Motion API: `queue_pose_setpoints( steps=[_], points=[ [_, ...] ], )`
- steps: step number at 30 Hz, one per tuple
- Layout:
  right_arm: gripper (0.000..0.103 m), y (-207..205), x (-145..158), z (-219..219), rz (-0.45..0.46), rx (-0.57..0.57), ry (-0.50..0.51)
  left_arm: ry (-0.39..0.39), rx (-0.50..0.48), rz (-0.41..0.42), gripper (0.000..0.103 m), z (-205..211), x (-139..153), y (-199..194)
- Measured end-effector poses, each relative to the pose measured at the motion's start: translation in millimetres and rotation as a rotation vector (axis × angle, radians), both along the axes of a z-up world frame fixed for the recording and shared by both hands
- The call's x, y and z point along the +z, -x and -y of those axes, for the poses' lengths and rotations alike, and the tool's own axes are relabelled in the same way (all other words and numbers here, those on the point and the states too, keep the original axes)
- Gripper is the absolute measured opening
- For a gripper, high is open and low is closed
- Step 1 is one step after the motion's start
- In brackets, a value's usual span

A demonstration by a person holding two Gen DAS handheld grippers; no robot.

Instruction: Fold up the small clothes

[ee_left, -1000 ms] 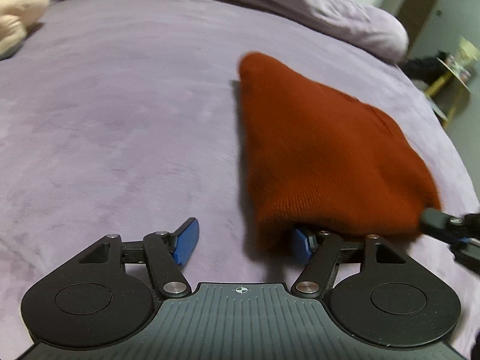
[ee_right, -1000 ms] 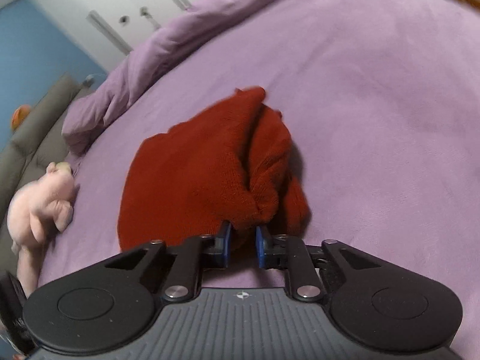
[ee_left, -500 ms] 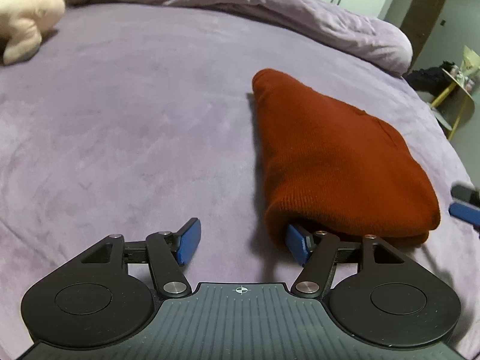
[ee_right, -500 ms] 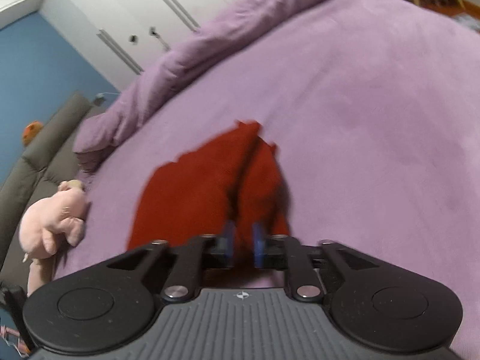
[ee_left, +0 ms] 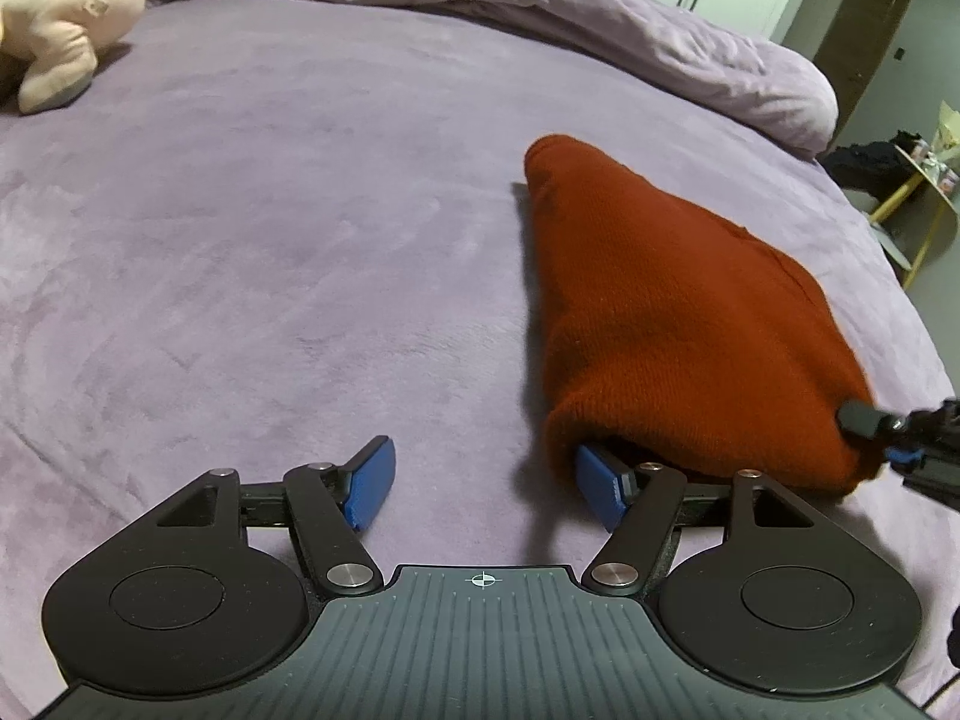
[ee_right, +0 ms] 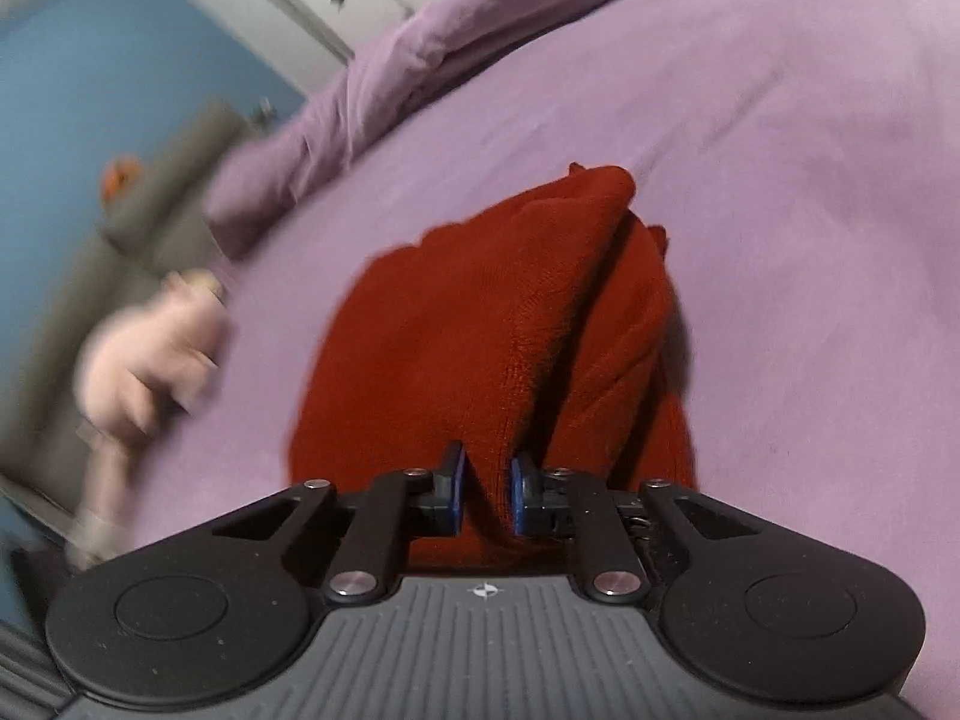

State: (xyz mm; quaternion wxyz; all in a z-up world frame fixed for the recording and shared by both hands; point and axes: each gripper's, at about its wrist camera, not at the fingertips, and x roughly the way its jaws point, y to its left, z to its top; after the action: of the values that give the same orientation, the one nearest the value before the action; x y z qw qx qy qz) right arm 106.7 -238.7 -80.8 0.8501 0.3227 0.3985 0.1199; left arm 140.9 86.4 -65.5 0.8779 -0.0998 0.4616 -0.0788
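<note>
A rust-red knitted garment (ee_left: 678,312) lies folded on the purple bed cover (ee_left: 270,240); it also shows in the right wrist view (ee_right: 492,324). My left gripper (ee_left: 483,483) is open at its near left corner, with the right finger tucked under the fold and the left finger on bare cover. My right gripper (ee_right: 486,495) is shut on the garment's near edge; it also shows at the right edge of the left wrist view (ee_left: 888,432).
A pink plush toy (ee_left: 57,18) lies at the far left of the bed, blurred in the right wrist view (ee_right: 150,354). A rumpled purple duvet (ee_left: 540,6) runs along the far side. A small yellow-legged table (ee_left: 924,192) stands beyond the bed's right edge.
The right gripper has stayed shut on the garment's near edge while its view swung and tilted. The left gripper has stayed open with one finger under the fold.
</note>
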Motion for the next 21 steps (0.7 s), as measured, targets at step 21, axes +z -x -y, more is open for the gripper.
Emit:
queue_pose_setpoints(
  steps=[21],
  points=[
    [0.039, 26.9, 21.2, -28.1, -0.102, -0.224, 0.432, -0.006, -0.020, 0.050, 0.078, 12.5, 33.8, -18.2]
  ],
)
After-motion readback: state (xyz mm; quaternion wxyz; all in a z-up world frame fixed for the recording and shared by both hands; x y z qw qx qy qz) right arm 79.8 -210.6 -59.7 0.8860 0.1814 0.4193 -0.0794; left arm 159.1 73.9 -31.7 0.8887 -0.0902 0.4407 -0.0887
